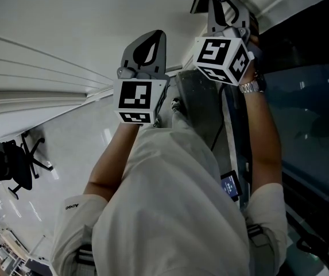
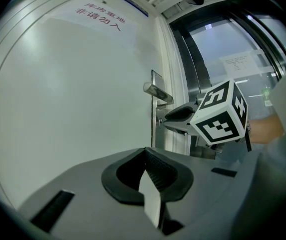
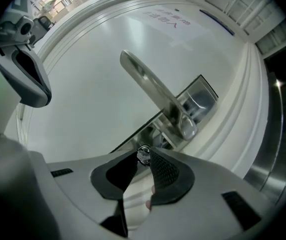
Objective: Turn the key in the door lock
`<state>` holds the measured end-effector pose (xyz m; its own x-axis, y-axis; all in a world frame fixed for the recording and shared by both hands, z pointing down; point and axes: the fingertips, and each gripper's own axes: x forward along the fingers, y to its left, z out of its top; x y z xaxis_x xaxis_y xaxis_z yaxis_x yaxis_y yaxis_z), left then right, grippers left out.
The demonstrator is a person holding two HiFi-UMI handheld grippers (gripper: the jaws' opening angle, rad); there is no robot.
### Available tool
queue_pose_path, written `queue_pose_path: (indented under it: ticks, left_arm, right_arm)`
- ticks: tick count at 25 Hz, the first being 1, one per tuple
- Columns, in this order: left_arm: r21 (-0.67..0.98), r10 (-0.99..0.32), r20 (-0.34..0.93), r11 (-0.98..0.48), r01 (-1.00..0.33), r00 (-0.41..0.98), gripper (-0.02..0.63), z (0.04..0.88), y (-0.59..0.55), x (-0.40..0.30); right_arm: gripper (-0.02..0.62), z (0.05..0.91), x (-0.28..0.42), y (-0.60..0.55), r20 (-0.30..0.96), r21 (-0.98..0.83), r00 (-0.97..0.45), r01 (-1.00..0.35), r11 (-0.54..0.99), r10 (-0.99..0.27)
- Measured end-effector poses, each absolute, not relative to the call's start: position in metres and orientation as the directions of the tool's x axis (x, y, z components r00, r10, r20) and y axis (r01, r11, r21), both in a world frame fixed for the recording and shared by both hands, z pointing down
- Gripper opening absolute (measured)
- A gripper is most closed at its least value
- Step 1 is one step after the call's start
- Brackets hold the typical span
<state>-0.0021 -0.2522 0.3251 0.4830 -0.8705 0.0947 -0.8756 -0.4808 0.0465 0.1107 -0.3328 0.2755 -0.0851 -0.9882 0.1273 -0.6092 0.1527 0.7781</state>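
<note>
A small silver key (image 3: 143,155) sticks out of the lock in the metal plate (image 3: 197,96), just under the lever handle (image 3: 152,91) of a white door (image 2: 73,94). My right gripper (image 3: 143,156) is shut on the key's head, its black pads pinching it at the very tips. In the left gripper view the right gripper (image 2: 163,119) reaches level to the plate (image 2: 156,84) below the handle (image 2: 157,91). My left gripper (image 2: 143,151) hangs back from the door, to the left of the lock, jaws shut on nothing. The head view shows the left gripper (image 1: 153,36) and the right gripper (image 1: 215,7) side by side.
A dark-framed glass panel (image 2: 232,49) runs along the door's right side. Red print (image 2: 99,15) is on the door above. An office chair (image 1: 15,165) stands on the glossy floor at lower left in the head view. The person's torso and forearms fill the middle there.
</note>
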Motion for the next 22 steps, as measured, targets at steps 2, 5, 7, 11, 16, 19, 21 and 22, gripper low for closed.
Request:
queue_pose_path:
  ticks: [2, 5, 7, 11, 16, 19, 21, 22]
  left_arm:
    - [0.045, -0.871, 0.094, -0.481, -0.876, 0.483, 0.009, 0.325, -0.253, -0.003]
    - [0.042, -0.872, 0.096, -0.478, -0.877, 0.480, 0.009, 0.326, -0.253, -0.005]
    - [0.041, -0.874, 0.099, -0.475, -0.879, 0.476, 0.009, 0.327, -0.253, -0.006]
    - [0.044, -0.884, 0.106, -0.453, -0.891, 0.455, 0.009, 0.330, -0.257, -0.017]
    - [0.051, -0.908, 0.103, -0.403, -0.914, 0.406, 0.009, 0.335, -0.264, -0.034]
    - [0.047, -0.927, 0.093, -0.360, -0.932, 0.363, 0.009, 0.339, -0.269, -0.040]
    - [0.045, -0.944, 0.092, -0.314, -0.948, 0.317, 0.009, 0.341, -0.269, -0.051]
    - [0.046, -0.952, 0.094, -0.289, -0.956, 0.292, 0.009, 0.341, -0.269, -0.057]
  right_arm:
    - [0.074, 0.276, 0.110, -0.333, 0.117, 0.795, -0.085, -0.589, 0.145, -0.989]
    - [0.078, 0.277, 0.108, -0.333, 0.075, 0.835, -0.086, -0.539, 0.110, -0.993]
    - [0.080, 0.279, 0.105, -0.331, 0.031, 0.854, -0.088, -0.515, 0.072, -0.996]
    - [0.078, 0.272, 0.098, -0.321, -0.054, 0.817, -0.132, -0.575, 0.032, -0.990]
    - [0.076, 0.258, 0.075, -0.291, -0.161, 0.743, -0.265, -0.667, 0.060, -0.951]
    - [0.006, 0.270, 0.066, -0.290, -0.128, 0.652, -0.329, -0.739, 0.171, -0.936]
    - [0.005, 0.281, 0.055, -0.292, -0.090, 0.580, -0.374, -0.773, 0.257, -0.923]
    - [0.005, 0.284, 0.050, -0.294, -0.076, 0.550, -0.400, -0.781, 0.296, -0.914]
